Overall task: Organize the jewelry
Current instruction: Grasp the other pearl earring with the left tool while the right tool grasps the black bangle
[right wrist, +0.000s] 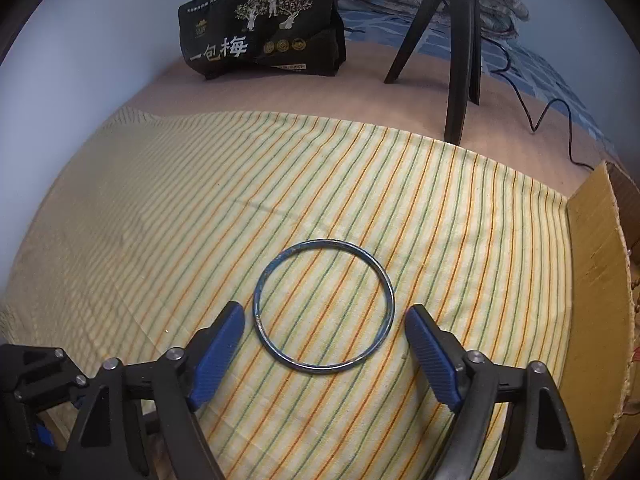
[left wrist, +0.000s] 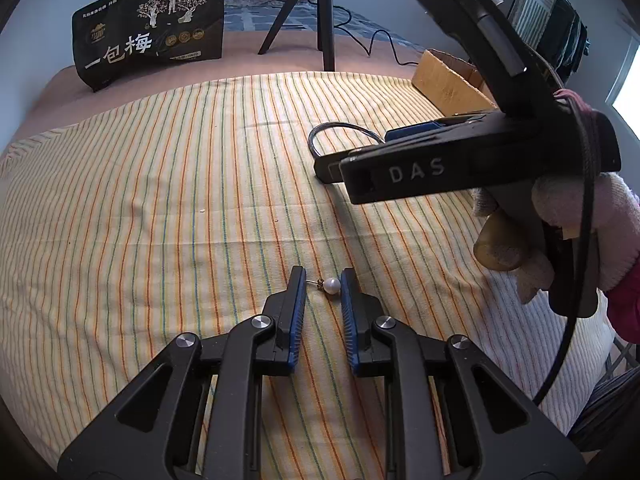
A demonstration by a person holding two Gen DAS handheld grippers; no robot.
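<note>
Jewelry here means two pieces lying on the striped cloth (left wrist: 160, 200). A pearl earring (left wrist: 330, 284) sits low in the centre of the left wrist view, between the left gripper's (left wrist: 323, 285) fingertips — the jaws are drawn in narrow, the post end meeting one tip and the pearl against the other, so it looks pinched across its length, though whether it is lifted off the cloth I cannot tell. That end-to-end hold likely suits so small a thing, which would slip from a flat squeeze.

A thin blue bangle (right wrist: 324, 306) lies flat at lower centre of the right wrist view. The right gripper (right wrist: 325, 320) stands wide, one pad on either side of the ring and clear of it, holding nothing — presumably set to close across its rim.

A cardboard box (right wrist: 592, 280) at the right edge is probably where the pieces go. A black printed bag (right wrist: 260, 28) and a tripod (right wrist: 460, 60) stand at the top, off the cloth.
</note>
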